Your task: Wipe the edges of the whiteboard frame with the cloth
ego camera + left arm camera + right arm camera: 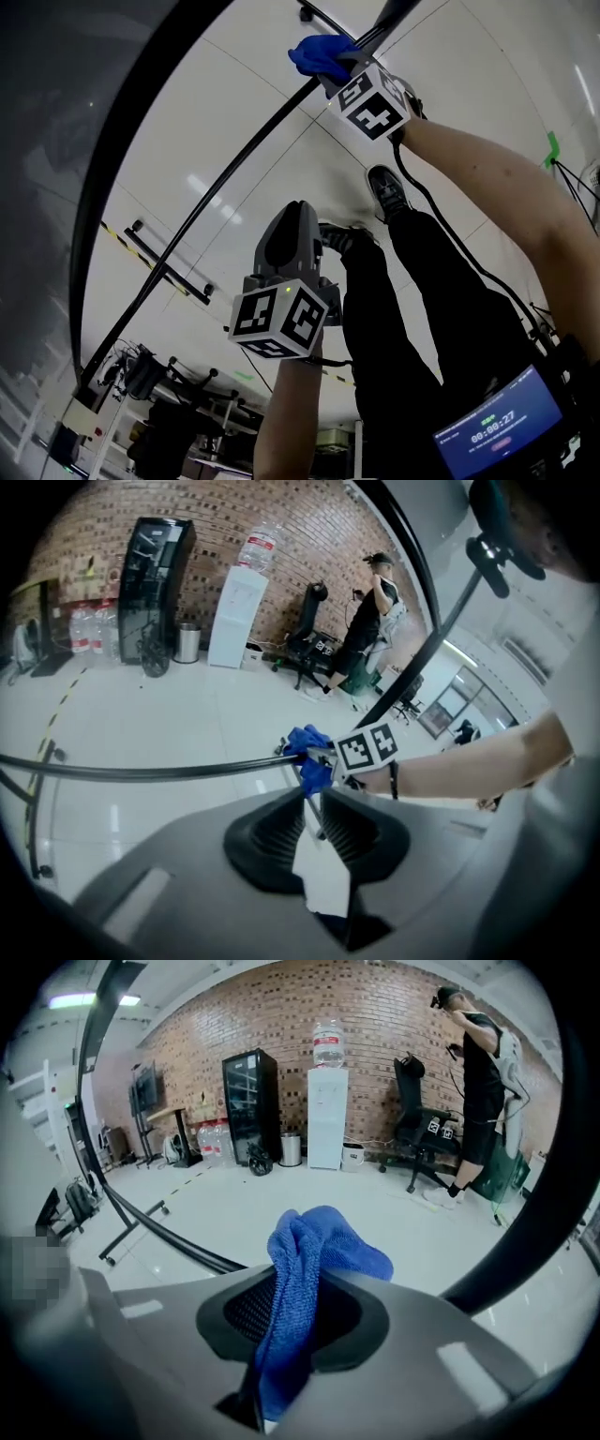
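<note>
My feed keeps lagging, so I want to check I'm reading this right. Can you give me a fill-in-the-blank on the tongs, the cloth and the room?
1. The cloth pinched in the right tongs is ____ in colour.
2. The left tongs are shut and hold ____.
3. The wall behind the water dispenser is built of ____.

Missing words: blue; nothing; brick.
</note>
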{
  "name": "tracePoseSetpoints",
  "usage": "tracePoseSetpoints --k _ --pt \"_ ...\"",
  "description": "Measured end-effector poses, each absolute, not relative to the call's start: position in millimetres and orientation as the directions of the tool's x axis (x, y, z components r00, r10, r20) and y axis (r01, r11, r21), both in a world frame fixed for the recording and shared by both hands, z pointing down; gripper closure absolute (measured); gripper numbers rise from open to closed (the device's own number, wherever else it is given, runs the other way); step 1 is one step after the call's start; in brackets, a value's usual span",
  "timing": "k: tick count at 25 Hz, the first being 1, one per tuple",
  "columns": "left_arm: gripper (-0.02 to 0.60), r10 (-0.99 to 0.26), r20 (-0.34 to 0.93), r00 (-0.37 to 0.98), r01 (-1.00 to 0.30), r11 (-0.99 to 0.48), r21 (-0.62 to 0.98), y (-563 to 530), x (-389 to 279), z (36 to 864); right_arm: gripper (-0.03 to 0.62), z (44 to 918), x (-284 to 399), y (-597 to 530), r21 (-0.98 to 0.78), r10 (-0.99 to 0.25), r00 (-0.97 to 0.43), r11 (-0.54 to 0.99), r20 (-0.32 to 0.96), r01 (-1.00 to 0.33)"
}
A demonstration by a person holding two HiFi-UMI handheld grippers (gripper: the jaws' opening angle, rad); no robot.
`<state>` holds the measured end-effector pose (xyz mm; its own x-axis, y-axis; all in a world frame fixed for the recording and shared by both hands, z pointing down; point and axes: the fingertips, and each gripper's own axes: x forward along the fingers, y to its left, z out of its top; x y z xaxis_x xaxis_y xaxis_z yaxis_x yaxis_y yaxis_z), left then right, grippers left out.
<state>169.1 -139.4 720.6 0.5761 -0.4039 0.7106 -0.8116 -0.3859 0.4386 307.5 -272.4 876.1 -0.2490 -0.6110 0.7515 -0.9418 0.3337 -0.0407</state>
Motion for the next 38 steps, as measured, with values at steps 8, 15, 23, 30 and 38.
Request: tracePoseSetpoints --k 8,15,23,30,38 --pt "0.531 -0.438 0.703 0.561 -0.827 -0.345 0.445 -112 103 717 0.516 880 243 -254 -0.191 -0.571 -0.354 0.326 0.741 -0.926" --pt "0.531 -0.462 0.7 0.544 -0.839 -0.305 0.451 -86 34 705 0.516 874 210 -254 -0.216 -0.589 -0.309 0.226 0.747 -0.95" --pt "0.531 -0.535 0.678 0.505 -0.86 -0.241 0.45 -73 -53 681 0.516 866 148 -258 -0.152 -0.504 -0.296 0.308 0.812 -0.939" --pt "0.531 -0.567 0.688 0.454 -0.883 -0.184 0.431 -69 -127 673 0.516 858 77 -260 -0.196 -0.469 -0.345 0.337 0.813 -0.921" --pt "0.532 -0.614 0.711 0.342 -0.903 -0.006 0.429 -67 -178 685 0.516 864 15 -251 -0.239 -0.408 -0.403 0.395 0.819 -0.887"
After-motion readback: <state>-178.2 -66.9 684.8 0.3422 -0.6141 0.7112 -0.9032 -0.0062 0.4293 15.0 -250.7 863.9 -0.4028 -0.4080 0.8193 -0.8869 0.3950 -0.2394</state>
